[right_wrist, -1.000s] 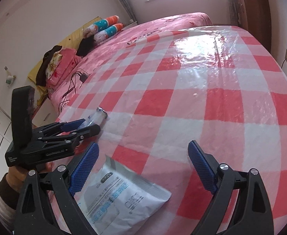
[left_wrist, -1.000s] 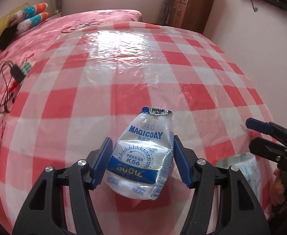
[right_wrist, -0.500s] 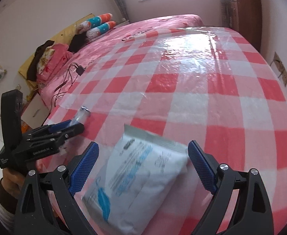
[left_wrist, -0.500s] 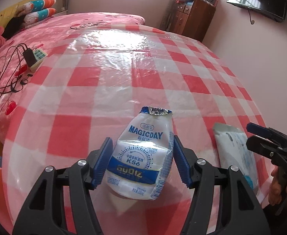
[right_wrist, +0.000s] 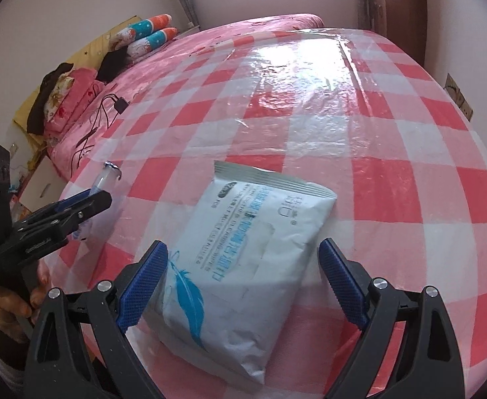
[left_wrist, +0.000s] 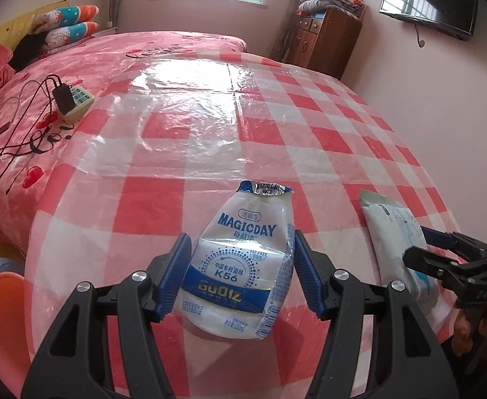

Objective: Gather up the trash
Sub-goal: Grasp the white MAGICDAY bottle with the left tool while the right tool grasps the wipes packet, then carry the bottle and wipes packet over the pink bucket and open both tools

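Left claw [left_wrist: 240, 276]: clamped on crushed bottle [left_wrist: 243, 262], lifted over checked counter [left_wrist: 210, 139].
Right claw [right_wrist: 243, 279]: spread wide, straddling wipes packet [right_wrist: 246, 259], not yet gripped.
Remaining: packet pickup, disposal; bin unseen.

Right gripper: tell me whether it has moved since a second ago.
Yes. The right gripper has come in over the white pouch lying on the checked tablecloth; the pouch now sits between its open jaws.
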The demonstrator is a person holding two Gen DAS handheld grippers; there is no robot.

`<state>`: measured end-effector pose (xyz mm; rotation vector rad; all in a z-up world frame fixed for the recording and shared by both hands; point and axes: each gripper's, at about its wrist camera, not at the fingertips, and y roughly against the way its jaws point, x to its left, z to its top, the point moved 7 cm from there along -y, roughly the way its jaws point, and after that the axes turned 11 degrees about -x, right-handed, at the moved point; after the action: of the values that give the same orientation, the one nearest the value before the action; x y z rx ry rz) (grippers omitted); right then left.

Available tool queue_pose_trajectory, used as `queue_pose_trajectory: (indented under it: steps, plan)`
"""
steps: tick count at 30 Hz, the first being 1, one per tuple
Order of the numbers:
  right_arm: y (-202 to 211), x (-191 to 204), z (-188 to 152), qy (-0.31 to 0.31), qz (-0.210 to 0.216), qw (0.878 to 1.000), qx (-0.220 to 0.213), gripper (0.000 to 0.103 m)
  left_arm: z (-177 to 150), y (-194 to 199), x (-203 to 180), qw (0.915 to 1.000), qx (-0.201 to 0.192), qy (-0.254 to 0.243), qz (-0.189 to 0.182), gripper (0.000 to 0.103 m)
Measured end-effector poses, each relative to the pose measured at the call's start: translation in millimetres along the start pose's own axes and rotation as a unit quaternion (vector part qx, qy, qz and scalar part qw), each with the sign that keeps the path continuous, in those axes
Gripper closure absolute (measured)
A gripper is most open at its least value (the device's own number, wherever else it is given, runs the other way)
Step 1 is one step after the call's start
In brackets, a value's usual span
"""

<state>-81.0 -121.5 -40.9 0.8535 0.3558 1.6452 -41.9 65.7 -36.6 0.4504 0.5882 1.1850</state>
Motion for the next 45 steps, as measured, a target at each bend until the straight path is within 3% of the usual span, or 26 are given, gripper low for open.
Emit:
queue_pose_trajectory:
  steps: [11,15,32,45]
  plan:
    - [-23,16,2,0.087,-0.050,0.995,-0.003,0.011,-9,8,16,0.9998,-0.001,0.017,0.007,0.041]
    - [-28,17,3,0.108,-0.067,0.992,-0.007,0.019,-11,12,20,0.9998,-0.002,0.020,0.004,0.041]
    - [-27,33,7,0.123,-0.055,0.991,-0.012,0.028,-14,28,38,0.9985,-0.013,0.052,-0.002,0.041]
    - [-25,85,29,0.177,-0.035,0.983,-0.033,0.028,-8,50,60,0.9970,-0.037,0.066,0.017,0.041]
